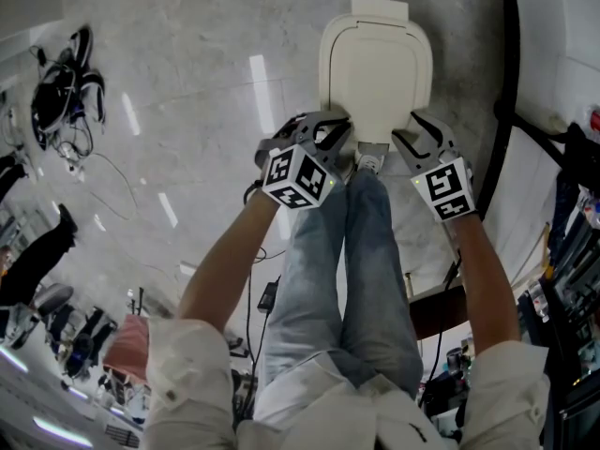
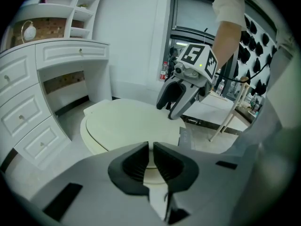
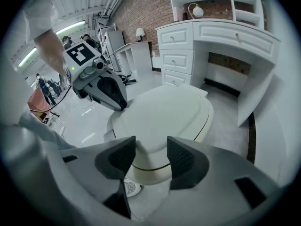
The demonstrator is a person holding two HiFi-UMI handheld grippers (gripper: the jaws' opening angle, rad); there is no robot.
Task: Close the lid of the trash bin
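**Both grippers at the closed bin**

The left gripper [image 2: 151, 150] has its jaws nearly together with nothing between them. The right gripper [image 3: 151, 145] has its jaws apart and empty. Each hangs over a near corner of the trash bin [image 1: 324, 75]; contact cannot be told. The lid [image 1: 377, 64] lies flat on the bin. A shoe [image 1: 370, 161] stands just before the bin, and a white desk [image 3: 225, 36] beside it.

You face one trash bin [image 1: 327, 64] with one lid [image 1: 377, 64] (lying flat), and you hold two grippers, the left gripper [image 1: 330, 127] and the right gripper [image 1: 417, 131]; one white desk [image 3: 221, 36] stands beside.
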